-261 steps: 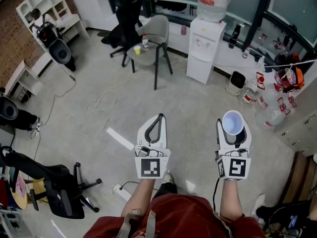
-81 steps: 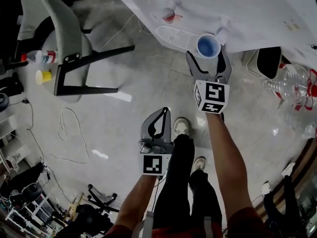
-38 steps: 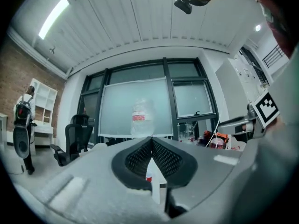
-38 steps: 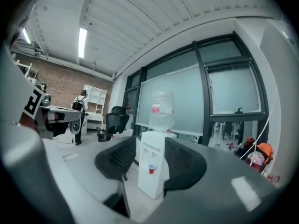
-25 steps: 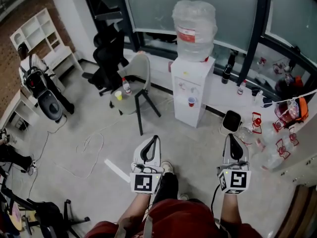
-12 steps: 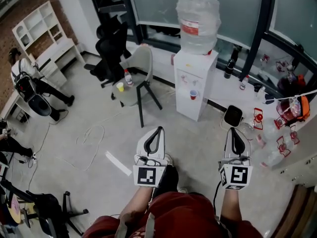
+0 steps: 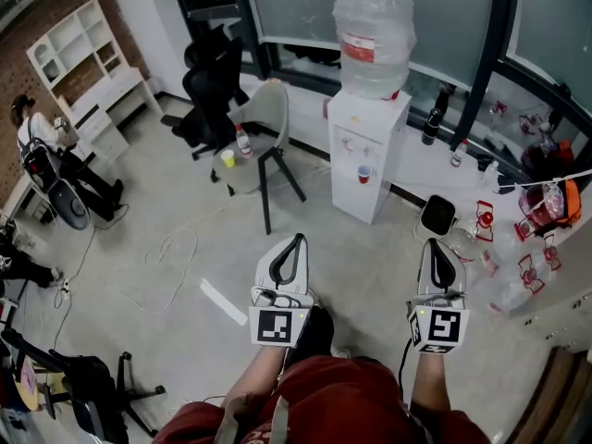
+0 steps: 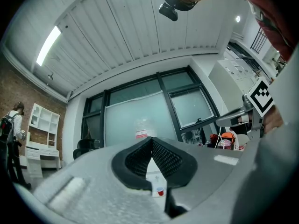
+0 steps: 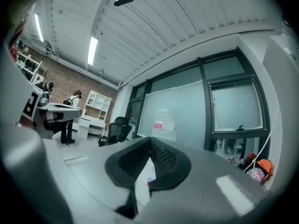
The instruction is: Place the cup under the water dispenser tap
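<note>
Facing the water dispenser [image 7: 370, 192], the left gripper [image 7: 297, 240] has its fingers pressed together, holding nothing. One red cup [image 7: 363, 173] stands under the dispenser's taps, well ahead of both grippers. The right gripper [image 7: 435, 244] is likewise closed and empty. The dispenser's one bottle [image 7: 373, 26] bears a red label [image 7: 361, 48], unreadable.

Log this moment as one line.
cup: standing in water dispenser recess | left hand-held gripper: shut, empty | right hand-held gripper: shut, empty

Office, water dispenser [image 7: 368, 151], swivel chair [image 7: 208, 100], white shelving [image 7: 76, 58] (brick wall [image 7: 23, 17] behind), glazed partitions [image 7: 296, 7]
</note>
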A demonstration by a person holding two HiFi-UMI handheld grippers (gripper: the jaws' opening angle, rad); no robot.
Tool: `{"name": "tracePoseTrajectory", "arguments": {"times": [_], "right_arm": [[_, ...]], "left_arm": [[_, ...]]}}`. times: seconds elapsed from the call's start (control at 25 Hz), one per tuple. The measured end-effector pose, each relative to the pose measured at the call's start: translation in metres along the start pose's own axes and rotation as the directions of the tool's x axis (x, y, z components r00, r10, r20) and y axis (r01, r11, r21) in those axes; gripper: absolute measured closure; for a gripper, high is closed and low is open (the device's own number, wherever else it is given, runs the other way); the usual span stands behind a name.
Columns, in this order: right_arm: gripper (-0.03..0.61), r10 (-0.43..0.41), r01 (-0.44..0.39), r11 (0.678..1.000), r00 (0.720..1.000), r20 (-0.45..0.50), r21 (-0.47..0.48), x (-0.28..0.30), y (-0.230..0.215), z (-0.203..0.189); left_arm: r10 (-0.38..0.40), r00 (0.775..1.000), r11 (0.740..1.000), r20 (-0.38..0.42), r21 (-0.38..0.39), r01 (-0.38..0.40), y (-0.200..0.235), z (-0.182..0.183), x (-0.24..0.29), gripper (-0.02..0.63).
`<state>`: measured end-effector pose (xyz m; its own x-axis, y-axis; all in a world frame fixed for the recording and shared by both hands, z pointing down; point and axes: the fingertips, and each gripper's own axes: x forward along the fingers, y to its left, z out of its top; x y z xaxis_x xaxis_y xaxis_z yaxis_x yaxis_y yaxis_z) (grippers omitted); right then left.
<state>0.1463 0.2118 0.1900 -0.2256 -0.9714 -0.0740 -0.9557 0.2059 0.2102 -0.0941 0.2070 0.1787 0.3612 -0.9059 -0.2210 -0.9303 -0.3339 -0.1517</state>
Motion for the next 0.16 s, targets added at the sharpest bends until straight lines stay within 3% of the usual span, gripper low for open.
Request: {"name": "tracePoseTrajectory", "arguments": {"times": [0.16], "right_arm": [[0.578,0.006,-0.006,1.0,1.0,0.009,-0.005,0.001,0.0022,0.0]], "left_arm": [[0.008,1.0,1.0,-0.002,0.002,-0.008,0.0019,-0.0001,-0.0022,0.617]]}}
